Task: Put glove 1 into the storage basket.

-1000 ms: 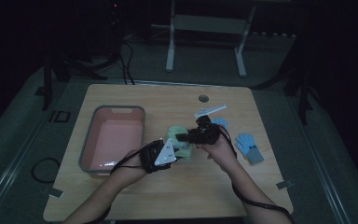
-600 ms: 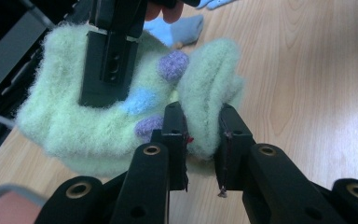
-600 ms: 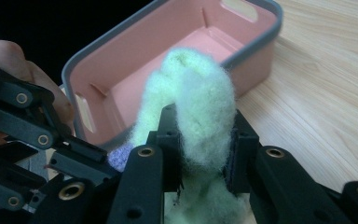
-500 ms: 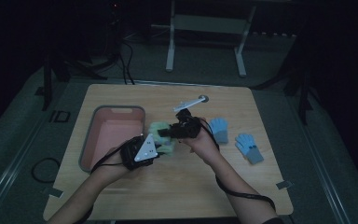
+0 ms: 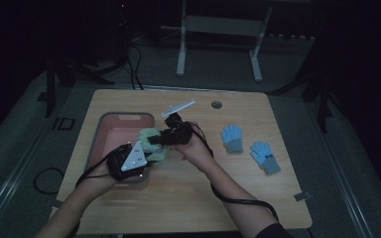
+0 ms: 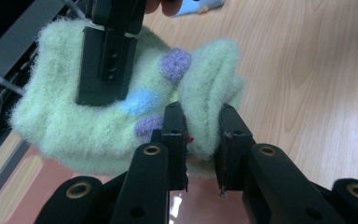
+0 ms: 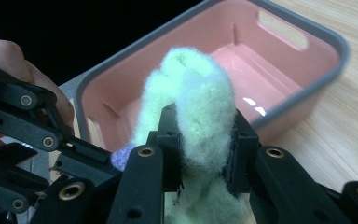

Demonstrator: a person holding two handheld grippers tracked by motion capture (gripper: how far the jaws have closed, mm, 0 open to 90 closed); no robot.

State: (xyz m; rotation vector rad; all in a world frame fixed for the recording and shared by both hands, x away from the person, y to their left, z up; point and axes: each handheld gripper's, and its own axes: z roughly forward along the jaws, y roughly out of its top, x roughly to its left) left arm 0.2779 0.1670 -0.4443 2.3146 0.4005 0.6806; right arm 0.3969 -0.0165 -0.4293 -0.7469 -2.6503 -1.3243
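Holding the green fuzzy glove [image 5: 154, 144] with both hand-held grippers clamped on it, left [image 5: 146, 154] and right [image 5: 155, 140], we keep it above the pink bin's [image 5: 110, 124] right rim, bin lying leftward.

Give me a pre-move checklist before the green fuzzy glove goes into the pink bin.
1. Left claw clamped on the green glove: ok.
2. Right claw clamped on the glove: ok.
3. Glove over the pink bin: ok, at its right edge.
4. Bin floor free of things: cannot tell, partly hidden.
5. Blue gloves clear of the path: ok, off to the right.
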